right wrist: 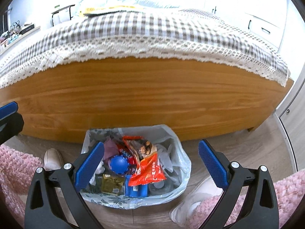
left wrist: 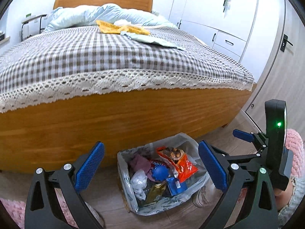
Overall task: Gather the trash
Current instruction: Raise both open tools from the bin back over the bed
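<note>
Left wrist view. The left gripper (left wrist: 151,167) hangs over the lined trash bin (left wrist: 124,173) on the floor, jaws spread wide, nothing between the pads. The bin stands against the wooden bed frame (left wrist: 114,118). Inside: an orange snack wrapper (left wrist: 183,164), a blue ball-shaped item (left wrist: 160,172), a crumpled clear plastic (left wrist: 139,181), a blue carton (left wrist: 175,186). On the checked bedspread (left wrist: 95,53), well apart from the bin, lie loose pieces not yet collected: a yellow packet (left wrist: 114,27) and a pale flat wrapper (left wrist: 152,39). The right gripper (left wrist: 246,136) shows at the right edge, blue pad visible; its state cannot be told from here.

Right wrist view. The right gripper (right wrist: 151,167) also hovers over the bin (right wrist: 181,152), jaws wide apart and empty. The yellow packet (right wrist: 106,9) sits far up the bed.

Judgement: the bed pieces look light, thin and limp, likely slick film. A pinch at a raised or crumpled edge should hold better than a flat face; pressing into soft bedding risks catching the cloth too.
</note>
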`<control>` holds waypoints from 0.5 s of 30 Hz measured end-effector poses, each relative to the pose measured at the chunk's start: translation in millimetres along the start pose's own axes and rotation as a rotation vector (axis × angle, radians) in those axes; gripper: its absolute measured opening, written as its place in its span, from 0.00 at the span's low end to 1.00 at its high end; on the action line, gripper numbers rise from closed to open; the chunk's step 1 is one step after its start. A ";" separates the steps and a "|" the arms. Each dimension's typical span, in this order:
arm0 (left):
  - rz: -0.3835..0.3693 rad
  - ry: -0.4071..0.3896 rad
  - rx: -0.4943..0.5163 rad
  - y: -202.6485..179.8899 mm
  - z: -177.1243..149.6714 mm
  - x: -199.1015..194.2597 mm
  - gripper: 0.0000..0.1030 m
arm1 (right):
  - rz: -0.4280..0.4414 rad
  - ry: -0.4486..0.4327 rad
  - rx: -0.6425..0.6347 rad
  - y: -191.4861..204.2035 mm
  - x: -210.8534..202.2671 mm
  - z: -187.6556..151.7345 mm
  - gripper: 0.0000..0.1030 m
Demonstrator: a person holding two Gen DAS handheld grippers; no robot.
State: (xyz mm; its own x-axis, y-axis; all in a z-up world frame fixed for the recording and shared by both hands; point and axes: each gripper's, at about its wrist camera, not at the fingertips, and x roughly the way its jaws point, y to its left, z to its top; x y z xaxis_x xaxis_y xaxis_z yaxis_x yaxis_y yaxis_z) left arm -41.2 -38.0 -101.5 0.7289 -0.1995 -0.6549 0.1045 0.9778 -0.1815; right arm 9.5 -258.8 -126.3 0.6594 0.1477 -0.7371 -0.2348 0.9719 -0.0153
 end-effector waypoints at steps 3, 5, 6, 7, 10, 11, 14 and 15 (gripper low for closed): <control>-0.005 -0.018 0.001 -0.3 2.6 -3.6 0.93 | -0.009 -0.043 -0.002 -2.9 -9.3 5.6 0.92; -0.006 -0.029 -0.003 1.9 4.1 -3.9 0.93 | -0.021 -0.072 -0.007 -3.9 -14.1 8.6 0.92; -0.004 -0.031 -0.006 3.3 4.9 -3.3 0.93 | -0.027 -0.089 -0.009 -4.7 -16.4 10.4 0.92; -0.001 -0.032 -0.009 4.7 5.9 -2.9 0.93 | -0.031 -0.105 -0.009 -5.8 -18.9 12.2 0.92; 0.006 -0.049 -0.014 7.8 9.5 -4.8 0.93 | -0.039 -0.146 -0.008 -8.8 -27.1 19.4 0.92; 0.010 -0.056 -0.010 7.8 11.0 -5.8 0.93 | -0.041 -0.158 -0.010 -9.4 -29.8 22.3 0.92; 0.015 -0.073 -0.004 8.1 16.8 -8.2 0.93 | -0.043 -0.193 -0.013 -9.8 -34.3 27.5 0.92; 0.016 -0.078 -0.003 8.2 19.0 -8.9 0.93 | -0.041 -0.203 -0.013 -8.9 -36.2 29.7 0.92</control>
State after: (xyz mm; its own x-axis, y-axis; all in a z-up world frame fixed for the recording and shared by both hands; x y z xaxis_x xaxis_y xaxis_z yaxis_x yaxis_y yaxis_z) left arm -34.0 -27.0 -83.3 0.7810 -0.1785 -0.5984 0.0907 0.9805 -0.1742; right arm 8.9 -267.3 -79.5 0.7988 0.1434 -0.5842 -0.2130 0.9757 -0.0519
